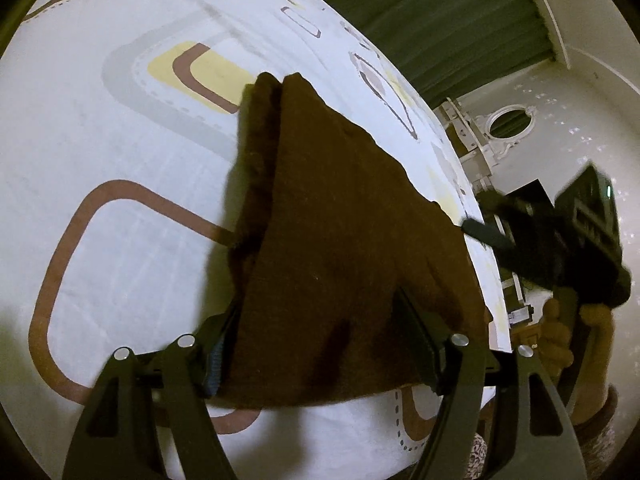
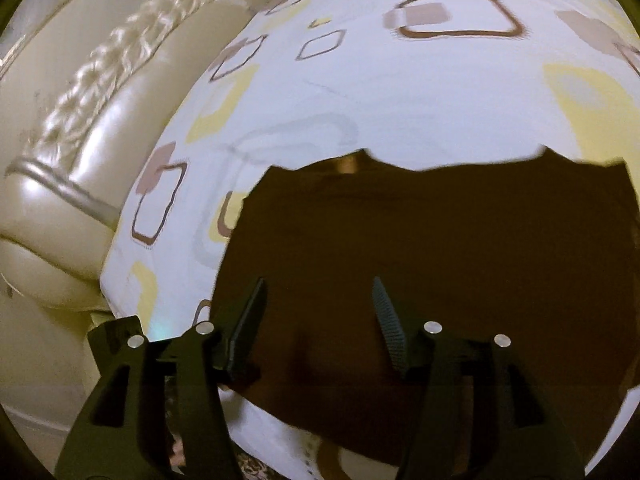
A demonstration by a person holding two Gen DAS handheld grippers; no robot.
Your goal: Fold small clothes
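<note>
Your left gripper [image 1: 320, 340] and right gripper [image 2: 318, 320] both stand spread and pinch nothing, poised over the near edge of the folded brown cloth [image 1: 340, 220] lying on the patterned sheet [image 1: 120, 140].

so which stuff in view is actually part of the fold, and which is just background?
In the job:
brown cloth
left gripper, open
right gripper, open

Just there:
patterned bedsheet
cream headboard
green curtain
</note>
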